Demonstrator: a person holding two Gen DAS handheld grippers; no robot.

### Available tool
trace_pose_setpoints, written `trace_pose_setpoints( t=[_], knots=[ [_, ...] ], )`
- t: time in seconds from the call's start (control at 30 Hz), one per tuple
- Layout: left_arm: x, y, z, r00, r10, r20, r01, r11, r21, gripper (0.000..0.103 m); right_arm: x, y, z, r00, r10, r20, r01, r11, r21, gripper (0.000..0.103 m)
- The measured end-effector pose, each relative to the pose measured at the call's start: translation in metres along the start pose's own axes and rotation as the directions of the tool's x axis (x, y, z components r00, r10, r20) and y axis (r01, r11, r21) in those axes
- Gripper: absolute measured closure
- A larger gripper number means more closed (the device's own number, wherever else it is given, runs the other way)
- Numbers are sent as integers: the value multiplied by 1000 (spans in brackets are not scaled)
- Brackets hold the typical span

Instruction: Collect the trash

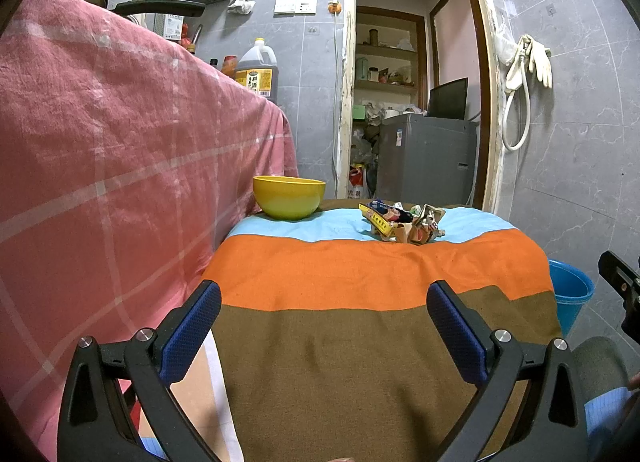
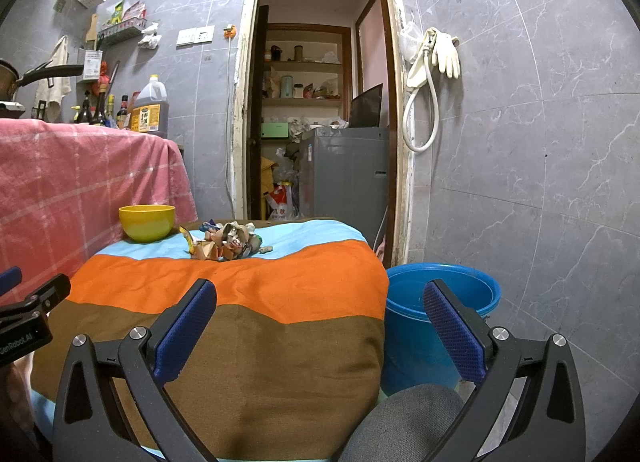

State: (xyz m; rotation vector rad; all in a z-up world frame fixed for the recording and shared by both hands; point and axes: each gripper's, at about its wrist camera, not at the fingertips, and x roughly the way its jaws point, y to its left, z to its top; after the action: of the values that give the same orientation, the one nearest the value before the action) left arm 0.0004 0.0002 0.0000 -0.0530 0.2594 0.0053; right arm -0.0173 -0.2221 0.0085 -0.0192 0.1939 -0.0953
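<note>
Left wrist view. Left gripper (image 1: pixel 324 304): fingers spread wide, empty, poised low over the near brown band of the striped cloth (image 1: pixel 360 274) covering the desk, likely staged for a reach forward. Trash pile (image 1: pixel 404 222): crumpled wrappers heaped on the far light-blue band, well apart from the fingers. Yellow bowl (image 1: pixel 289 197): upright at far left of the desk, near the pile but not touching; contents cannot be told. Pink checked cloth (image 1: pixel 120 142): draped over higher furniture at left.

Right wrist view. Right gripper (image 2: pixel 320 304): fingers likewise wide apart, holding nothing, straddling the desk's right edge. Blue bucket (image 2: pixel 460 286): on the floor just beside the desk's right side, mouth open; judged the probable receptacle, placed within easy drop. Trash pile (image 2: pixel 226 242): far centre-left, beside the yellow bowl (image 2: pixel 147 222).
</note>
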Motion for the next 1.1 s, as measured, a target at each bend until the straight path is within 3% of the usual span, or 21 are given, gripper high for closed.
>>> trace_pose_setpoints(
  t=[0.57, 1.1],
  knots=[
    [3, 0, -5, 1000, 3, -6, -3, 1000, 0, 2, 1, 0, 0, 1000, 0, -3, 0, 1000, 0, 0],
    [21, -3, 2, 990, 61, -124, -58, 998, 23, 2, 13, -3, 2, 998, 15, -66, -13, 999, 33, 0]
  ],
)
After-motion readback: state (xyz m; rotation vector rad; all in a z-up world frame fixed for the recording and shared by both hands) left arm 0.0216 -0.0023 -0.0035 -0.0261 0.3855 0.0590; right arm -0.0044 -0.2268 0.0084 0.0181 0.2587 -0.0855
